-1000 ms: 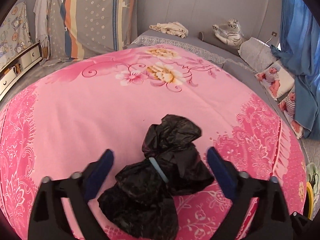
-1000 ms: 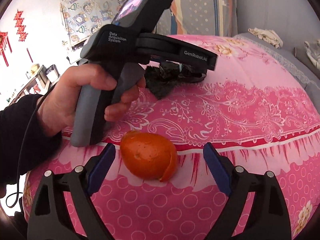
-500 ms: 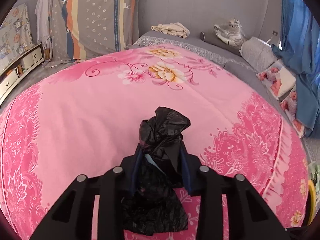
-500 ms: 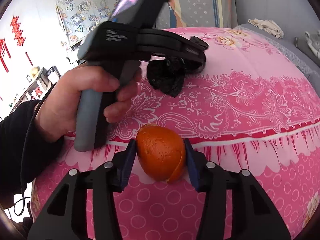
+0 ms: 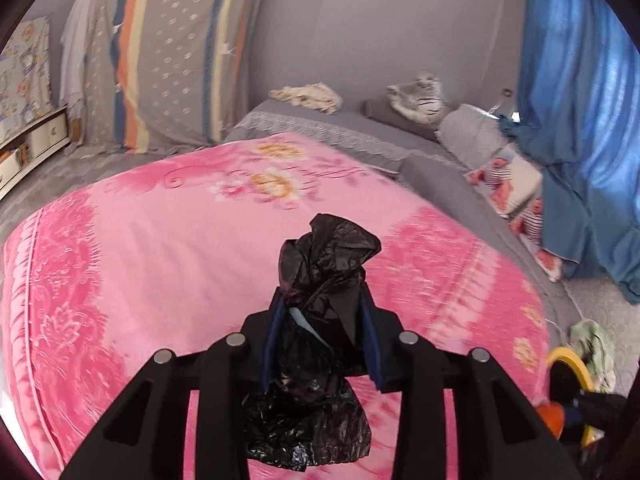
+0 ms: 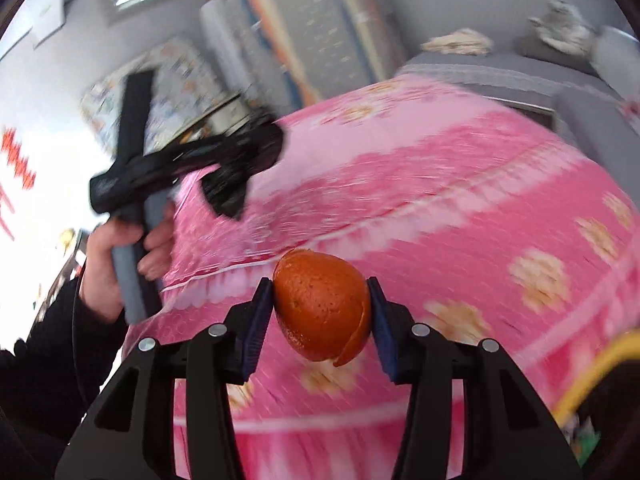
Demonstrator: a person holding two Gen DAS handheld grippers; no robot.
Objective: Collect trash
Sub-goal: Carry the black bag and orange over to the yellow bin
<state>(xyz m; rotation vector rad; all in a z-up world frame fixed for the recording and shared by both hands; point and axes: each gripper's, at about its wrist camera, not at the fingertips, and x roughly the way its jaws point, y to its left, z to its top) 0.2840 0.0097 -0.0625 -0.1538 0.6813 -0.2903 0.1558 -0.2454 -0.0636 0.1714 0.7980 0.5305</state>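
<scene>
My left gripper (image 5: 322, 312) is shut on a crumpled black plastic bag (image 5: 320, 344) and holds it lifted above the pink bed cover (image 5: 140, 248). The bag hangs down between the blue pads. My right gripper (image 6: 320, 308) is shut on an orange peel (image 6: 322, 312) and holds it in the air in front of the bed's side. In the right wrist view the left gripper (image 6: 240, 152) with the black bag (image 6: 228, 196) shows at the upper left, blurred. A yellow-rimmed bin (image 5: 568, 376) stands on the floor at the lower right.
The bed with the pink floral cover (image 6: 440, 184) fills the middle. Grey bedding, a toy tiger (image 5: 420, 100) and pillows lie at the far end. Blue curtains (image 5: 580, 120) hang at the right. The bin's yellow rim (image 6: 592, 376) shows at the lower right.
Both grippers closed, the left on the black bag and the right on the orange peel, and both lifted their loads off the bed. The right gripper swings rightward toward the bin.
</scene>
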